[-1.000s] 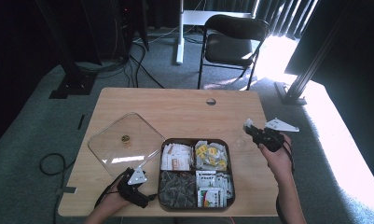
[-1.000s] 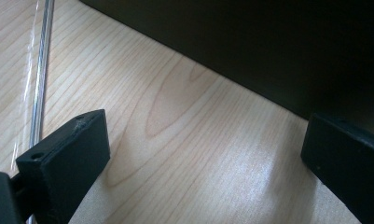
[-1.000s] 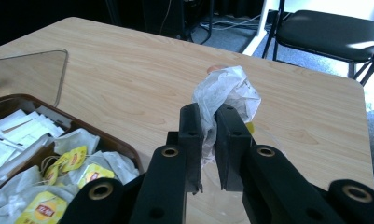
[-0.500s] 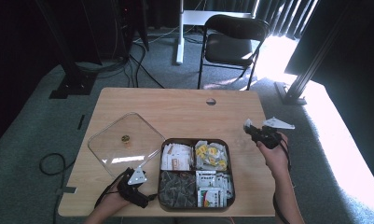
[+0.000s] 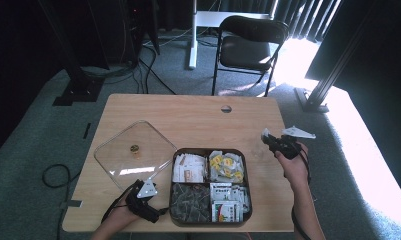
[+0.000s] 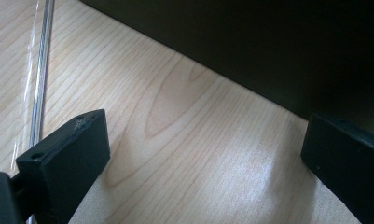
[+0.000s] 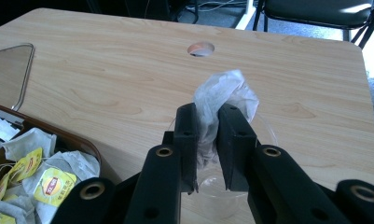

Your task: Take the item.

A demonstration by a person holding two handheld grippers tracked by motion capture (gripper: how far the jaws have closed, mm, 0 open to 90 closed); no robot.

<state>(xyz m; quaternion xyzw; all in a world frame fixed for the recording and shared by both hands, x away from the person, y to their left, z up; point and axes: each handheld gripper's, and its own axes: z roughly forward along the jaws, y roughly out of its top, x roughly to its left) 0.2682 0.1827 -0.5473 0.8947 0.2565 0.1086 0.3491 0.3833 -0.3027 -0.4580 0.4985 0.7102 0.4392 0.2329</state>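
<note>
My right gripper (image 7: pixel 208 112) grips a crumpled white tea bag (image 7: pixel 226 91) just over a clear plastic cup (image 7: pixel 266 133). Its jaws have just been opening slightly, and the bag is still pinched between the pads. From above, that gripper (image 5: pixel 266 135) hovers at the table's right side beside the cup (image 5: pixel 258 150). A dark box (image 5: pixel 210 185) with four compartments of tea bags sits at the front centre. My left gripper (image 5: pixel 155 207) rests on the table left of it. It stands open and empty (image 6: pixel 203 135), facing the box's dark wall (image 6: pixel 268 46).
A clear square lid (image 5: pixel 133 155) with a small knob lies left of the box, its edge (image 6: pixel 40 70) close to my left gripper. The wooden table (image 5: pixel 188 120) has a cable hole (image 5: pixel 226 108) at the back. A black chair (image 5: pixel 248 47) stands beyond.
My right gripper has sunk a little toward the cup with the tea bag in it. The left gripper has stayed put.
</note>
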